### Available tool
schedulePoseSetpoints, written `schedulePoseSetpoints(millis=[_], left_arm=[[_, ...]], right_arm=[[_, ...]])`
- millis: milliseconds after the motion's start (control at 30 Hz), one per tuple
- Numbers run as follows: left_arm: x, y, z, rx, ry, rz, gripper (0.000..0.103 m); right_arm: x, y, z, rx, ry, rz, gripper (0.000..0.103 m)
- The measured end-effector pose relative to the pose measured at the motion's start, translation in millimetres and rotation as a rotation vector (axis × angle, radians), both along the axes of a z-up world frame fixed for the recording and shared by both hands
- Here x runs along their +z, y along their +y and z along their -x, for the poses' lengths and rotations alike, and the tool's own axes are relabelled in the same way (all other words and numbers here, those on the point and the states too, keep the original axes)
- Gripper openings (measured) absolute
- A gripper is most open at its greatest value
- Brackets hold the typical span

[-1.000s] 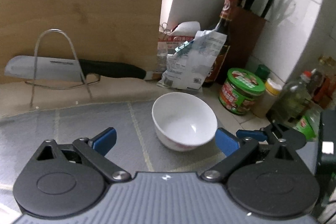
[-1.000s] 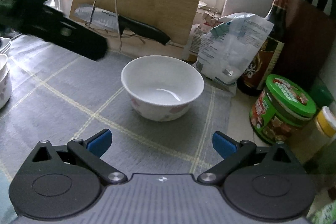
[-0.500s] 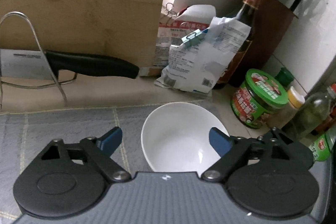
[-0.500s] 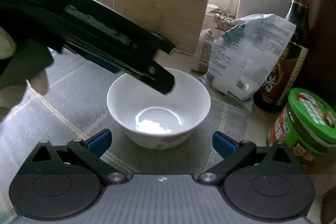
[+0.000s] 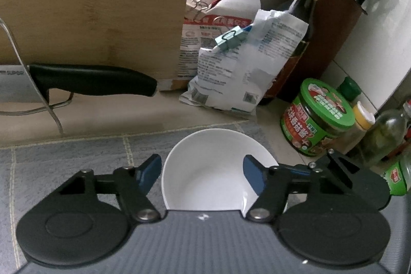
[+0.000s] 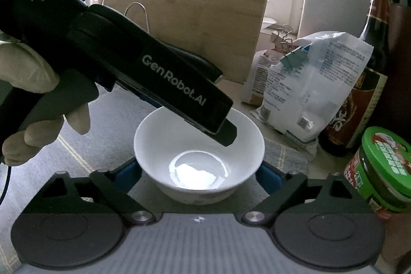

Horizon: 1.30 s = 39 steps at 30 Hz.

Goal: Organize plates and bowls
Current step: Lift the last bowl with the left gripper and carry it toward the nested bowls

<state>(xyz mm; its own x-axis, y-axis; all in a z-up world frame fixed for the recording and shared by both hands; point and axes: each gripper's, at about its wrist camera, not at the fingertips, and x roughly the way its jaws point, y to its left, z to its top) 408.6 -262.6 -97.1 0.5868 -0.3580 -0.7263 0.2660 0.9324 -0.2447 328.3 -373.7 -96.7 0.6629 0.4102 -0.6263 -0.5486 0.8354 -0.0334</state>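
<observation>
Now the left hand-held gripper point(image 5: 203, 173) and right hand-held gripper point(image 6: 197, 175) have just closed on the white bowl point(image 5: 205, 150).

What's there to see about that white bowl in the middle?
The white bowl is glossy, ceramic-looking, round and deep, with a faint reddish pattern low on its outside. It stands upright and empty on the grey checked mat. The right tongs, whose jaws have just been closing, flank it with a blue pad at each side; contact is unclear. One finger of the left tongs dips inside its rim.
</observation>
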Motion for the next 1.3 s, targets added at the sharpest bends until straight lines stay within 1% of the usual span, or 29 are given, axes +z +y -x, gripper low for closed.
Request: schedulePoseSetpoints(millis=[200, 233, 667, 933, 1067, 1300], left_arm=[[-0.7, 0.3, -0.5, -0.010, 0.001, 0.007, 0.068], [-0.6, 0.2, -0.2, -0.013, 0.000, 0.009, 0.068], [2.5, -1.6, 1.7, -0.031, -0.009, -0.002, 0.068], [14.6, -2.3, 11.2, -0.049, 0.001, -0.019, 0.068], [22.7, 2.5, 17.8, -0.062, 0.019, -0.016, 0.068], [32.7, 11.3, 30.5, -0.057, 0.025, -0.008, 0.068]], right_arm=[[-0.6, -1.2, -0.2, 0.003, 0.002, -0.003, 0.096], [-0.9, -1.4, 0.0, 0.012, 0.018, -0.023, 0.096], [0.7, 0.4, 0.4, 0.006, 0.028, -0.023, 0.095], [3.2, 5.3, 11.1, 0.024, 0.000, 0.000, 0.095], [6.3, 8.0, 19.0, 0.044, -0.012, -0.004, 0.095], [16.2, 11.4, 31.3, 0.081, -0.022, -0.001, 0.095]])
